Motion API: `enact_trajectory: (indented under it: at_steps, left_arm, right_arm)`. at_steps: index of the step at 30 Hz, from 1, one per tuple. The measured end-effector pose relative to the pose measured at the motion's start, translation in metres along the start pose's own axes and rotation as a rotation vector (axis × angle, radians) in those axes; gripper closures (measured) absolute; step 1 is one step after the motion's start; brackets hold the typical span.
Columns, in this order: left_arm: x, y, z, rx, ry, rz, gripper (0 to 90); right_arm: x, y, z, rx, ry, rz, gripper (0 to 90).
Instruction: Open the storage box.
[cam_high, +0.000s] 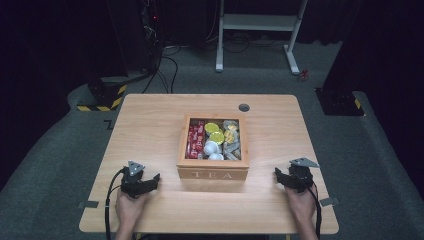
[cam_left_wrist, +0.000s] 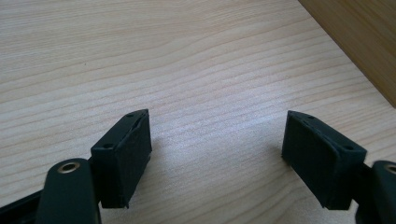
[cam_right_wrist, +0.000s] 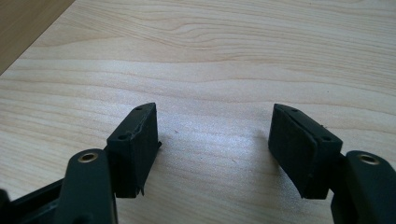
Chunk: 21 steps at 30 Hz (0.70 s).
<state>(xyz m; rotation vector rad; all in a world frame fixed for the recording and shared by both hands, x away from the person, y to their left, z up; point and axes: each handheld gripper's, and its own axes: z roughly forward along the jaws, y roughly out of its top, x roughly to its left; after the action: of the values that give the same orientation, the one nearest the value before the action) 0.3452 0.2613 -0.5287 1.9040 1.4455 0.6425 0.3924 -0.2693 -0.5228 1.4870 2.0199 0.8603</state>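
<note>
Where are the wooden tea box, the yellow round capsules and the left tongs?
Wooden tea box (cam_high: 212, 174), high view, front wall.
Yellow round capsules (cam_high: 212, 128), high view, top of one.
Left tongs (cam_left_wrist: 215, 151), left gripper view, midway between tips.

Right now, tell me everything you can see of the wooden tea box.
The tea box is a square box of light-brown wood with TEA lettered on its front wall. It has no lid on and stands flat near the middle of the table, open side up. Inside, dividers split it into compartments: red packets at the left, yellow-green round ones and white round ones in the middle, grey-and-gold ones at the right. Both grippers rest apart from it, one on each side.
</note>
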Motion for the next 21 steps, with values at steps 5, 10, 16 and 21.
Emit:
enact_trajectory:
  at_steps: [5, 10, 16, 21]
  left_arm:
    - [0.0000, 0.0001, -0.0001, 0.003, 0.001, 0.003, 23.9]
    - [-0.0010, 0.0000, -0.0005, 0.004, 0.003, 0.005, 24.1]
    - [-0.0005, -0.0001, -0.0006, -0.006, -0.015, -0.008, 24.7]
    - [-0.0030, -0.0001, -0.0049, -0.024, -0.045, -0.004, 25.5]
  right_arm:
    - [-0.0003, -0.0001, 0.0000, -0.001, -0.001, -0.002, 33.4]
    - [-0.0003, -0.0001, 0.0000, -0.001, -0.001, -0.002, 33.4]
    - [-0.0003, -0.0001, 0.0000, 0.001, -0.001, -0.002, 33.4]
    - [-0.0003, -0.0001, 0.0000, 0.000, -0.001, -0.002, 33.4]
